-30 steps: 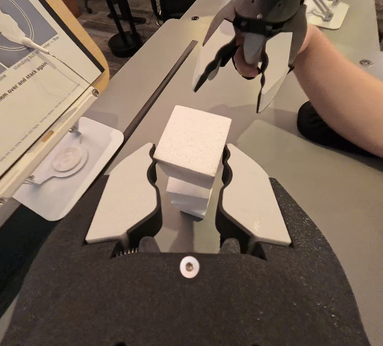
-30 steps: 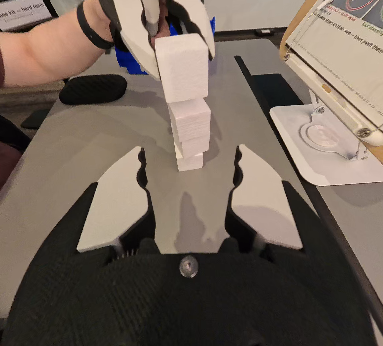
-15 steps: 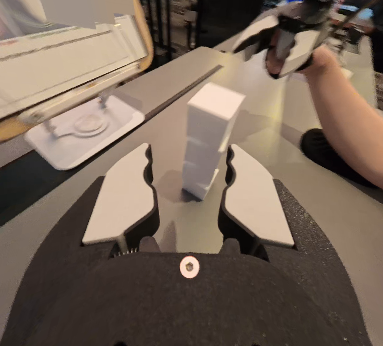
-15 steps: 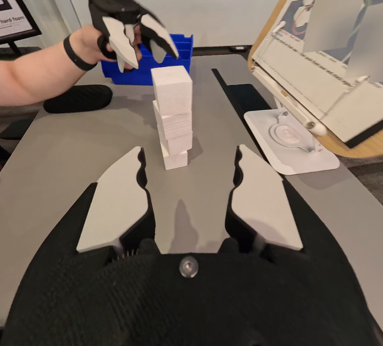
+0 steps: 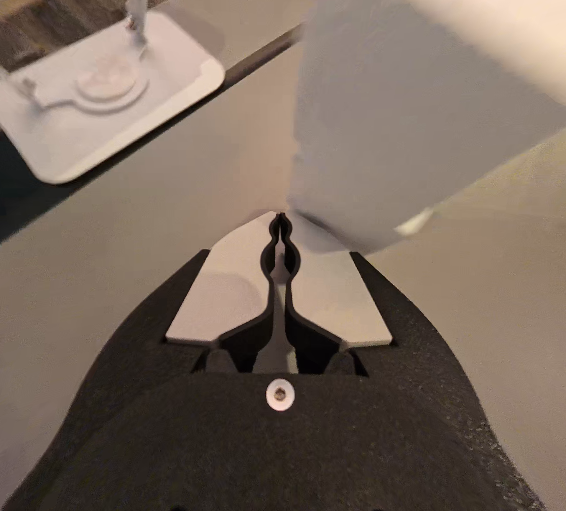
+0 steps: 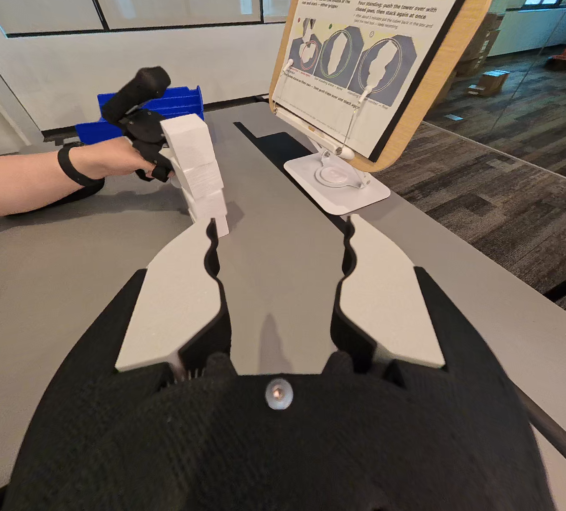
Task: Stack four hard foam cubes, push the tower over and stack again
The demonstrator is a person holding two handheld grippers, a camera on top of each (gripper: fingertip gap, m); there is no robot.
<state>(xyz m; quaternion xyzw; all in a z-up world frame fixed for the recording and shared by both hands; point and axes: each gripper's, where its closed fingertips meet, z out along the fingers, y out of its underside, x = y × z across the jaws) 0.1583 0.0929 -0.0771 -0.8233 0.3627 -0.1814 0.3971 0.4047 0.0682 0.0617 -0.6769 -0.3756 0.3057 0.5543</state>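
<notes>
A tower of several white foam cubes [image 6: 199, 168] stands on the grey table [image 6: 275, 276], the cubes one on another and slightly staggered. My left gripper [image 5: 280, 216] is shut and empty, and its tips touch the tower's side. The tower [image 5: 382, 129] fills the upper right of the left wrist view, close and blurred. In the right wrist view the left gripper [image 6: 167, 161] is pressed against the tower's left side at mid height. My right gripper [image 6: 280, 220] is open and empty, low over the table, with the tower just beyond its left fingertip.
An instruction board [image 6: 367, 46] on a white stand base [image 6: 337, 187] stands at the table's right edge; the base also shows in the left wrist view [image 5: 107, 92]. A blue bin [image 6: 180, 104] sits at the back. A black wrist pad [image 6: 82, 193] lies under the forearm. Tip to tip, the grippers are about 30 centimetres apart.
My left gripper has shut, dropped from above the tower and moved in against its side. My right gripper has drawn back and swung right, staying open.
</notes>
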